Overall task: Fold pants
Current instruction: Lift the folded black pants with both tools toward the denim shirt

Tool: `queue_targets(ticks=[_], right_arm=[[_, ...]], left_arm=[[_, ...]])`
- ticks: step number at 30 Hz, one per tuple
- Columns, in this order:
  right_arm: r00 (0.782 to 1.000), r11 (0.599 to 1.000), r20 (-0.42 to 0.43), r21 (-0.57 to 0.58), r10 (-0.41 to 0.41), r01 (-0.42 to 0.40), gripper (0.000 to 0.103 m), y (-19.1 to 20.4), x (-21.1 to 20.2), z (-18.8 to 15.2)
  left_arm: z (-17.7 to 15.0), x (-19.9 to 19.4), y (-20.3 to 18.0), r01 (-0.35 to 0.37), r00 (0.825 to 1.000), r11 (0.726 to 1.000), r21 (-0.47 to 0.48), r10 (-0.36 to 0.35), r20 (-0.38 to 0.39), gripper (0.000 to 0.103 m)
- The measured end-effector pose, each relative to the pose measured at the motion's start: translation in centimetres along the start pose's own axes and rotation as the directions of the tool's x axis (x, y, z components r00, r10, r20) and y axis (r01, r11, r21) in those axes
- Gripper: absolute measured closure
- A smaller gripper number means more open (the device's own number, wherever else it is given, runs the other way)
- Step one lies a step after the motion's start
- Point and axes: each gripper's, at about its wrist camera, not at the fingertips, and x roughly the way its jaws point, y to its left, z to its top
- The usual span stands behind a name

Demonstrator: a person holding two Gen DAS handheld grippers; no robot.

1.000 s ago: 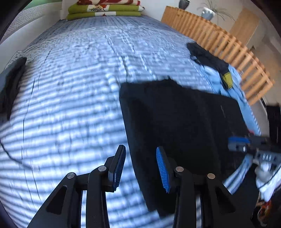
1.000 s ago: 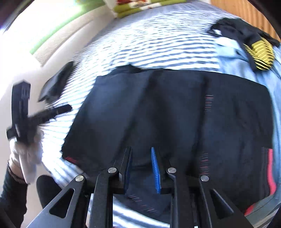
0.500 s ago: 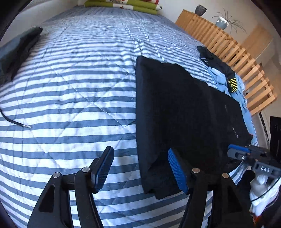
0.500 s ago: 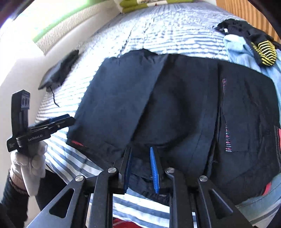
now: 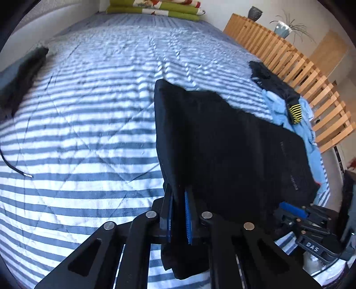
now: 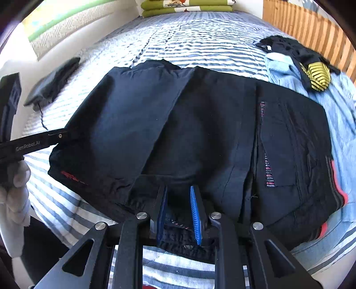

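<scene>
Black pants [image 5: 222, 137] lie folded flat on the striped bed; red stitching shows on them [image 6: 200, 124] in the right wrist view. My left gripper [image 5: 178, 206] is shut on the near left corner of the pants, with cloth pinched between its blue pads. The right wrist view shows the left gripper [image 6: 64, 134] at the pants' left edge, held by a white-gloved hand [image 6: 15, 189]. My right gripper [image 6: 178, 206] is narrowly closed on the thick near edge of the pants, toward the middle. In the left wrist view the right gripper [image 5: 291, 209] sits at the pants' near right edge.
The blue-and-white striped quilt [image 5: 89, 111] covers the bed. A dark folded garment [image 5: 20, 77] and a thin cable [image 5: 15, 169] lie at the left. Light-blue clothes [image 5: 278, 106] and a black item with yellow stripes [image 5: 293, 111] lie right, by a wooden slatted rail [image 5: 300, 73]. Green pillows [image 5: 155, 9] are at the head.
My left gripper was open above the pants' left edge; it has come down and shut on the near left corner. The right gripper has kept its hold on the near edge.
</scene>
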Motion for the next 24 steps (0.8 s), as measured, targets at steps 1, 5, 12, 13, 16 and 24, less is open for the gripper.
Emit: queue_targets(ticks=[1, 5, 12, 13, 16, 24], right_arm=[[1.000, 1.000, -0.002, 0.020, 0.024, -0.024, 0.084, -0.4, 0.0, 0.0], [0.994, 0.992, 0.003, 0.060, 0.109, -0.109, 0.084, -2.2, -0.3, -0.6], [0.958, 0.934, 0.059, 0.214, 0.281, -0.287, 0.084, -7.6, -2.6, -1.1], [0.957, 0.930, 0.079, 0.229, 0.278, -0.289, 0.083, -8.6, -3.3, -1.4], [0.949, 0.905, 0.138, 0.287, 0.284, -0.313, 0.083, -12.2, -5.4, -2.0], [0.959, 0.874, 0.208, 0.407, 0.193, -0.264, 0.082, -21.0, -8.2, -3.7]], left_arm=[[0.4, -0.7, -0.5, 0.007, 1.000, 1.000, 0.007, -0.007, 0.013, 0.095], [1.3, -3.8, -4.2, 0.047, 0.997, 0.997, 0.068, -0.052, 0.063, 0.096], [2.3, -6.1, -14.9, 0.162, 0.980, 0.960, 0.227, -0.184, 0.077, 0.097], [2.4, -6.0, -16.7, 0.175, 0.978, 0.952, 0.251, -0.199, 0.071, 0.097], [2.8, -4.8, -22.7, 0.223, 0.968, 0.919, 0.325, -0.248, 0.036, 0.097], [1.7, 5.5, -31.5, 0.297, 0.954, 0.908, 0.297, -0.265, -0.142, 0.098]])
